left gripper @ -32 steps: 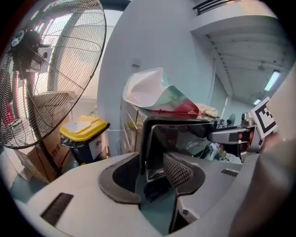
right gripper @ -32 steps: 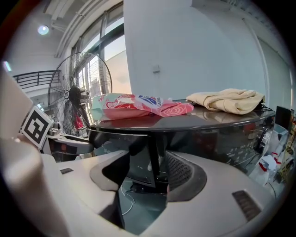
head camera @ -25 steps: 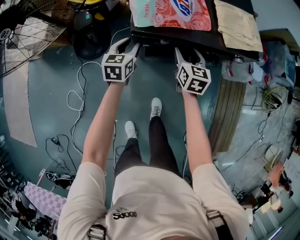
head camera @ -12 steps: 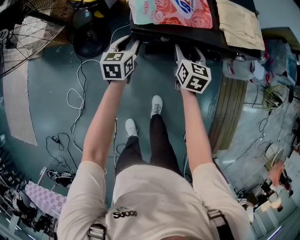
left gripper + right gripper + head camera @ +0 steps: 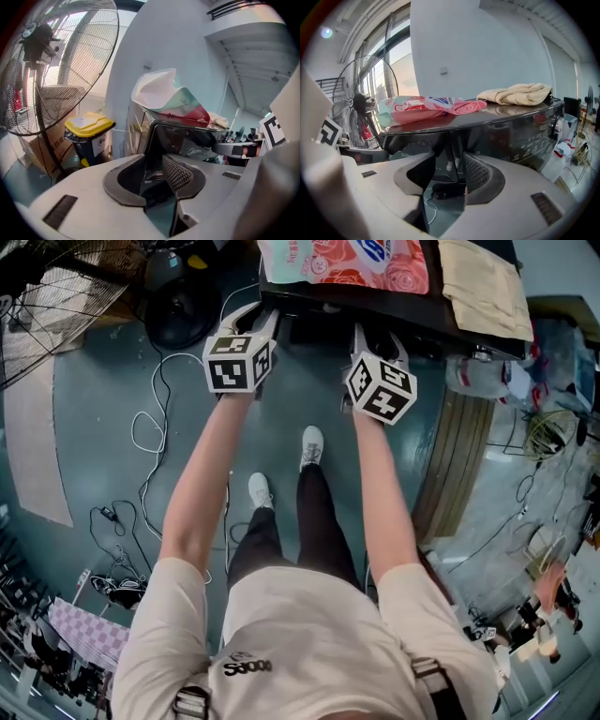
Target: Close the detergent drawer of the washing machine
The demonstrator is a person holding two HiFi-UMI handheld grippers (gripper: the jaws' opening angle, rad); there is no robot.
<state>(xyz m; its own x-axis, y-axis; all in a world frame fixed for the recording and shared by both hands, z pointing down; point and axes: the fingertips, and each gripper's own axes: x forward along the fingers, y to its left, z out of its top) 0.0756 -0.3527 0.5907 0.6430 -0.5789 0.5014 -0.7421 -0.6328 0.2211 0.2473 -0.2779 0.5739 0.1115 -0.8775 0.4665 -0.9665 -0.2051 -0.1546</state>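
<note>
The dark washing machine [image 5: 375, 306] fills the top of the head view. A pink detergent bag [image 5: 342, 259] and a beige towel [image 5: 483, 287] lie on its lid. Between my two grippers, under the lid's front edge, a dark block [image 5: 316, 327] shows where the drawer is; how far out it stands I cannot tell. My left gripper [image 5: 253, 320] [image 5: 157, 171] is at the machine's left front corner. My right gripper [image 5: 378, 341] [image 5: 446, 176] faces the glossy front panel [image 5: 506, 136] near a vertical seam. Both pairs of jaws have just been closing; a gap remains and nothing is pressed between the pads.
A standing fan [image 5: 56, 306] [image 5: 51, 70] is at the left, with a yellow-lidded bin [image 5: 86, 129] beside the machine. White cables [image 5: 150, 427] trail over the green floor. Bottles and clutter [image 5: 497, 381] sit to the machine's right. The person's feet [image 5: 281, 474] stand just before it.
Both grippers keep almost the same place at the machine's front edge. The right gripper's marker cube has rolled a little.
</note>
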